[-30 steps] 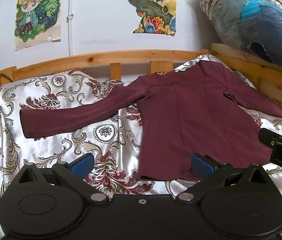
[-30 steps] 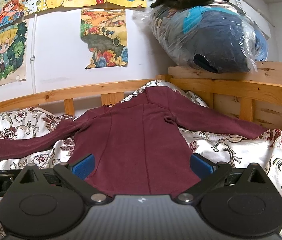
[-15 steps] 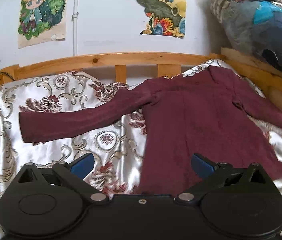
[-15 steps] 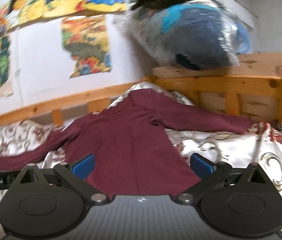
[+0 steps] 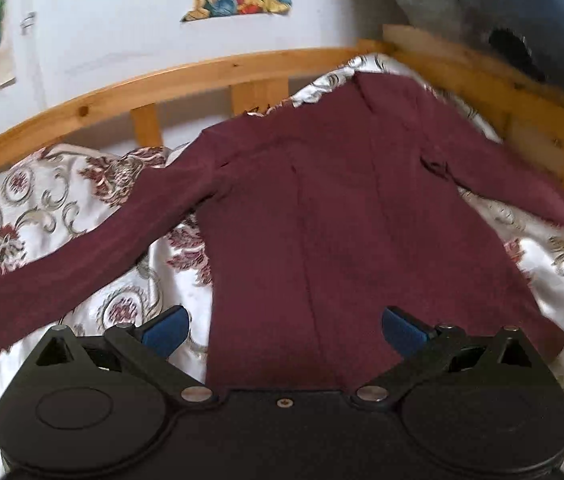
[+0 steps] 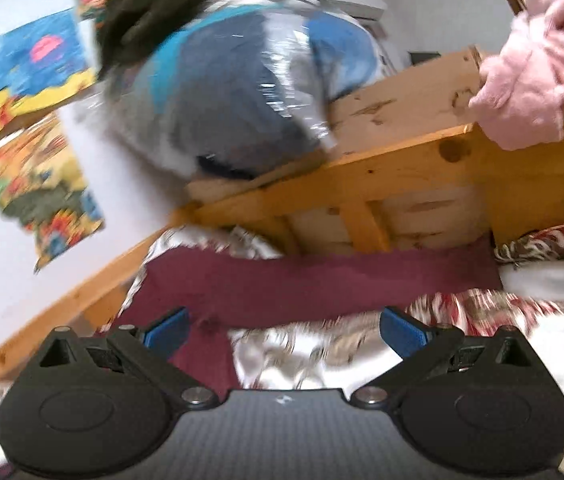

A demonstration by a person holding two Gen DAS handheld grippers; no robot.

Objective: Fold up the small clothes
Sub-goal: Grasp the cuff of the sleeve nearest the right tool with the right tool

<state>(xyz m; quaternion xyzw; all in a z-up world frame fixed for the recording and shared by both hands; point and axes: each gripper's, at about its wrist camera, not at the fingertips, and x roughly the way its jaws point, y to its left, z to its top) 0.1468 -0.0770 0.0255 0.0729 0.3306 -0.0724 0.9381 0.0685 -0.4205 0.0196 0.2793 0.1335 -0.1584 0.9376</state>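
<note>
Since a second ago both views have swung right; the maroon top (image 5: 346, 216) lies flat on the patterned bedspread (image 5: 61, 200), unfolded. Its far sleeve (image 6: 322, 284) could snag the bed rail (image 6: 362, 184). Left gripper (image 5: 282, 328) and right gripper (image 6: 282, 330) gape wide, holding nothing.

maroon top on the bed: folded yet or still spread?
Spread. The maroon top lies flat on the patterned bedspread with both sleeves stretched out sideways, no fold visible. Left gripper and right gripper are open, holding nothing.
</note>
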